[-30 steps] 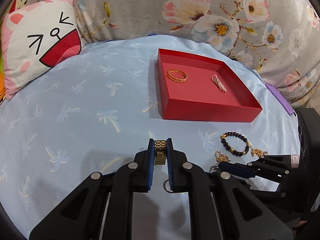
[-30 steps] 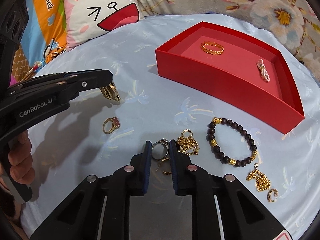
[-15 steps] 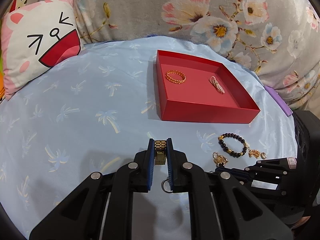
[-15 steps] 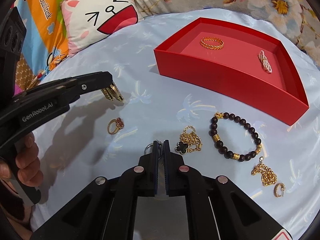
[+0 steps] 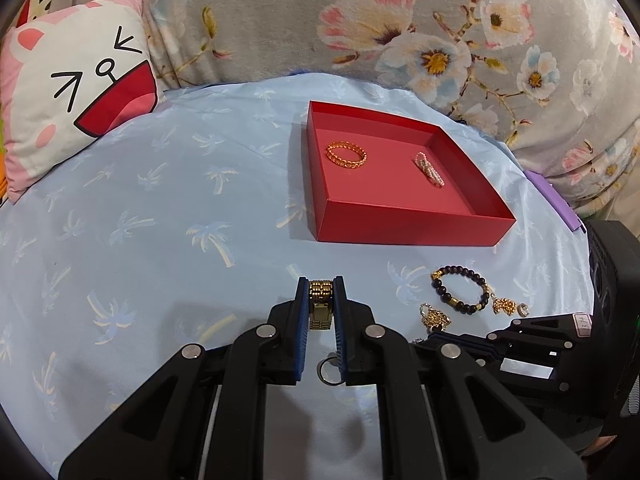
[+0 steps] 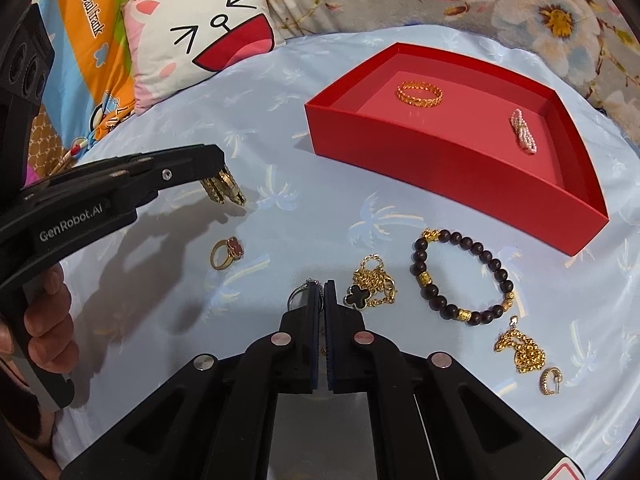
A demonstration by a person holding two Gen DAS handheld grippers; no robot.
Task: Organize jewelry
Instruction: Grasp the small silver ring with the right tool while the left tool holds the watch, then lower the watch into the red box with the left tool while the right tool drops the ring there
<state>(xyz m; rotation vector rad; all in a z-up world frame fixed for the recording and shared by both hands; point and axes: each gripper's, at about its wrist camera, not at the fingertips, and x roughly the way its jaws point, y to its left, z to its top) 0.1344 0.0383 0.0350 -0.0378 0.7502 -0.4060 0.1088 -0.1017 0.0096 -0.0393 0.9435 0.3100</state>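
My left gripper (image 5: 321, 292) is shut on a gold link bracelet (image 5: 321, 304), held just above the blue sheet; it also shows in the right wrist view (image 6: 222, 190). My right gripper (image 6: 321, 292) is shut on a silver ring (image 6: 300, 294) that sticks out at its left side. The red tray (image 5: 408, 232) holds a gold chain ring (image 5: 346, 155) and a pearl piece (image 5: 430, 168). On the sheet lie a dark bead bracelet (image 6: 460, 276), a black clover necklace (image 6: 370, 286), a red stone ring (image 6: 228, 252), a gold chain (image 6: 520, 350) and a hoop earring (image 6: 551, 380).
A cartoon face cushion (image 5: 76, 92) leans at the back left. A floral grey bolster (image 5: 440, 32) runs along the back. A purple item (image 5: 554, 204) lies at the right edge of the bed, behind the tray.
My right gripper has closed on the silver ring and lifted back a little from the pile. My left gripper has kept hold of the gold link bracelet and barely moved.
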